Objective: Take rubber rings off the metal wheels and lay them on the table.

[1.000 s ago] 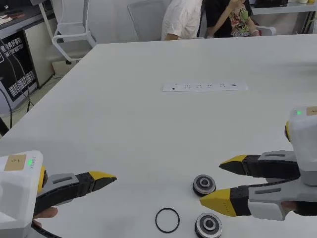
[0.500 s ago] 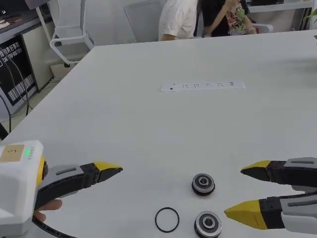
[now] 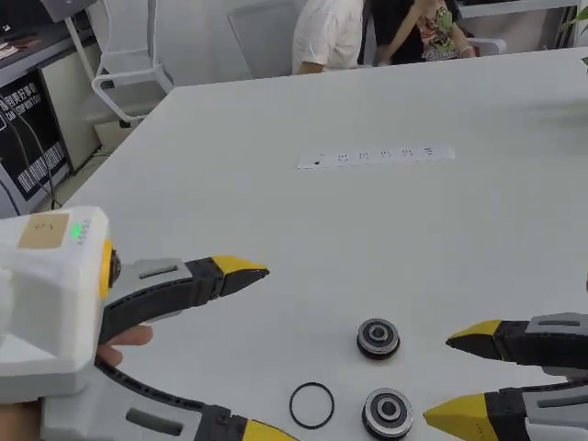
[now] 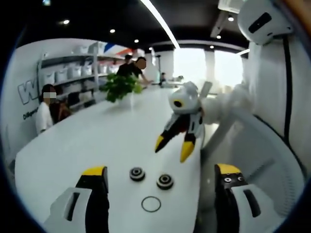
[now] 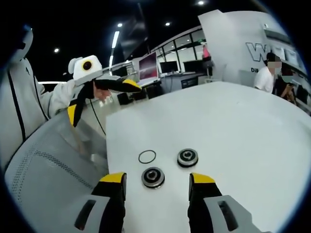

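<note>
Two metal wheels with dark outer rims lie on the white table (image 3: 276, 211), one farther (image 3: 378, 337) and one nearer (image 3: 387, 413). A loose black rubber ring (image 3: 311, 405) lies flat just left of the nearer wheel. My left gripper (image 3: 262, 351) hovers left of them, open wide, with nothing between its jaws. My right gripper (image 3: 439, 380) is open and empty to the right of the wheels. In the left gripper view the wheels (image 4: 137, 174) (image 4: 164, 181) and ring (image 4: 151, 204) lie ahead. The right gripper view has a wheel (image 5: 153, 176) between its jaws' line, the other wheel (image 5: 187, 157) and the ring (image 5: 147, 156) beyond.
A white power strip (image 3: 377, 156) lies mid-table. People sit at the far edge (image 3: 331, 37), with a white chair (image 3: 129, 64) at far left. A potted plant (image 4: 119, 86) stands farther along the table. The near table edge runs close below the wheels.
My left gripper has risen and come forward toward the wheels, both jaws now showing wide apart. My right gripper has drawn back to the right. Wheels and ring have stayed put.
</note>
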The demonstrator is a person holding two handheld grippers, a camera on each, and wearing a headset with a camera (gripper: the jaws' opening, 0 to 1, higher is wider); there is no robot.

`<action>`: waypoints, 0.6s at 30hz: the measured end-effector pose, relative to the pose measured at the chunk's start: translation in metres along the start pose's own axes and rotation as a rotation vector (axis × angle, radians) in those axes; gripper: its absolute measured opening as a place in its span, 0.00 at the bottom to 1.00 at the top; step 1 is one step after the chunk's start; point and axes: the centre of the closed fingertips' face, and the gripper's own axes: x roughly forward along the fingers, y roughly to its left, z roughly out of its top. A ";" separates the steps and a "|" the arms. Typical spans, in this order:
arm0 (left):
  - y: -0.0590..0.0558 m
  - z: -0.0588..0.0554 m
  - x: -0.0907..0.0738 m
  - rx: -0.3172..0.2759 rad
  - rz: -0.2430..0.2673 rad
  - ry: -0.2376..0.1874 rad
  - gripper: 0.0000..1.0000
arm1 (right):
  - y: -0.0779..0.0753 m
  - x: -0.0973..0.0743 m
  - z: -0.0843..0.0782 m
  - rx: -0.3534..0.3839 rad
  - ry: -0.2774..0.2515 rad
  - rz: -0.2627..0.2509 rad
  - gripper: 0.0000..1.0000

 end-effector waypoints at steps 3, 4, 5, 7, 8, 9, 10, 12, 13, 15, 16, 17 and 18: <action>-0.004 0.004 0.010 0.019 -0.030 0.004 0.89 | 0.001 0.005 -0.008 -0.017 0.022 0.000 0.46; -0.007 0.006 0.015 0.032 -0.044 0.003 0.89 | -0.001 0.006 -0.013 -0.026 0.037 -0.006 0.46; -0.009 0.008 0.019 0.046 -0.053 0.005 0.89 | -0.001 0.009 -0.018 -0.040 0.055 -0.011 0.45; -0.011 0.007 0.026 0.086 -0.062 0.027 0.86 | 0.001 0.012 -0.023 -0.048 0.064 -0.003 0.44; -0.013 0.008 0.031 0.099 -0.075 0.031 0.85 | 0.001 0.013 -0.025 -0.049 0.067 0.001 0.44; -0.014 0.008 0.034 0.101 -0.080 0.034 0.84 | 0.000 0.015 -0.027 -0.051 0.070 0.003 0.44; -0.014 0.008 0.038 0.108 -0.083 0.034 0.83 | 0.000 0.016 -0.028 -0.053 0.071 0.003 0.44; -0.011 0.006 0.047 0.119 -0.081 0.026 0.80 | -0.001 0.018 -0.030 -0.056 0.071 0.004 0.43; -0.010 0.002 0.051 0.122 -0.082 0.032 0.78 | -0.001 0.018 -0.031 -0.058 0.073 0.003 0.42; -0.007 -0.008 0.060 0.124 -0.079 0.055 0.75 | -0.002 0.019 -0.032 -0.075 0.082 -0.002 0.42; -0.006 -0.010 0.063 0.118 -0.077 0.054 0.75 | -0.002 0.020 -0.033 -0.077 0.083 -0.002 0.41; -0.006 -0.011 0.066 0.113 -0.078 0.051 0.75 | -0.002 0.020 -0.033 -0.081 0.083 0.000 0.41; -0.006 -0.013 0.069 0.107 -0.079 0.048 0.74 | -0.002 0.021 -0.032 -0.087 0.083 0.002 0.40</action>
